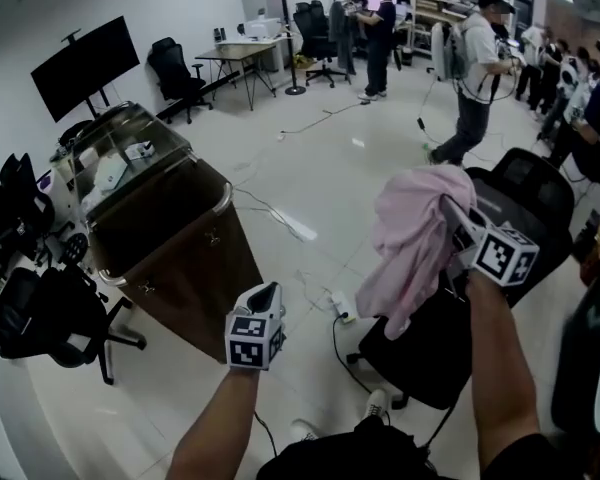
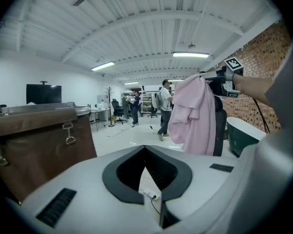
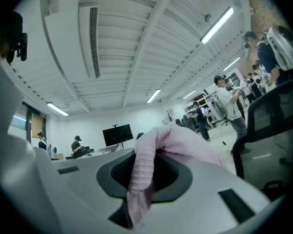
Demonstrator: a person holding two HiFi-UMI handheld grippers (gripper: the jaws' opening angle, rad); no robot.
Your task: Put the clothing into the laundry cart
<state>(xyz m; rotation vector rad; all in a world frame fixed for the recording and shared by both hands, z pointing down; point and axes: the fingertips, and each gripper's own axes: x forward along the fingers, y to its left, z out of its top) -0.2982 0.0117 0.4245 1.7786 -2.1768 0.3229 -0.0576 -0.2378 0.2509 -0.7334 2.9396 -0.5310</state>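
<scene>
A pink garment hangs bunched from my right gripper, which is shut on a fold of it above a black office chair. In the right gripper view the pink garment runs between the jaws of my right gripper and drapes off to the right. The brown laundry cart stands at the left, its top open. My left gripper hovers low beside the cart's near corner, shut and holding nothing. In the left gripper view my left gripper points at the floor, with the cart left and the garment right.
A power strip and cables lie on the white floor between cart and chair. Black office chairs crowd the left edge. A dark screen and desk stand farther back. Several people stand across the room.
</scene>
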